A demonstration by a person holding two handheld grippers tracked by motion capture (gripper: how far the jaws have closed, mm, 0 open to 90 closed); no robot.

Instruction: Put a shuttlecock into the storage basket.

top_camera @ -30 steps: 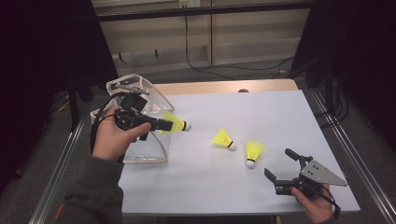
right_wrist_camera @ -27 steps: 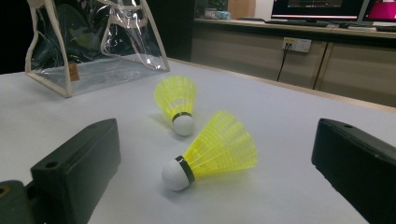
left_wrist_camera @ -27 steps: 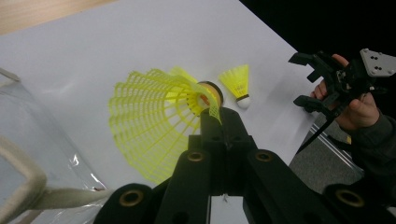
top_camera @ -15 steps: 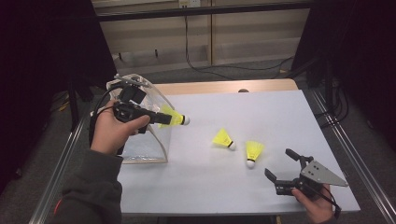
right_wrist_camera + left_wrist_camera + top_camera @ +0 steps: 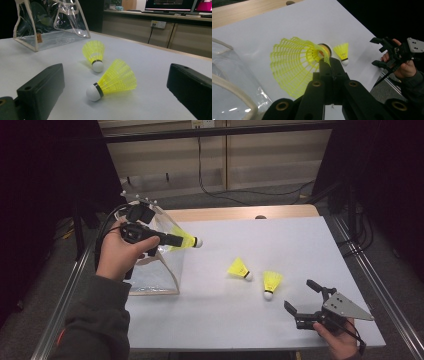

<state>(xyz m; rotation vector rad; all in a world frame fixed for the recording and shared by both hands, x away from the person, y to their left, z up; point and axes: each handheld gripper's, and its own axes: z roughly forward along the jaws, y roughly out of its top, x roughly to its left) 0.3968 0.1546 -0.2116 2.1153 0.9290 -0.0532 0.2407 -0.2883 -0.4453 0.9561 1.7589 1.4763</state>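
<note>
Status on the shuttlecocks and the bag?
Nothing can be seen inside the clear bag yet, though its contents are hard to make out. In hand: the left gripper is shut on the skirt of one yellow shuttlecock, held above the bag. Left: two shuttlecocks lie on the white table; the right gripper rests open near them.

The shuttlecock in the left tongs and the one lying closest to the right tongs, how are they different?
The held shuttlecock is up in the air, pinched by its net skirt in the shut left tongs; the near shuttlecock lies loose on the white table. The held one hangs beside the clear bag; the near one rests in front of the open right tongs, untouched. Both are yellow with a white tip.
</note>
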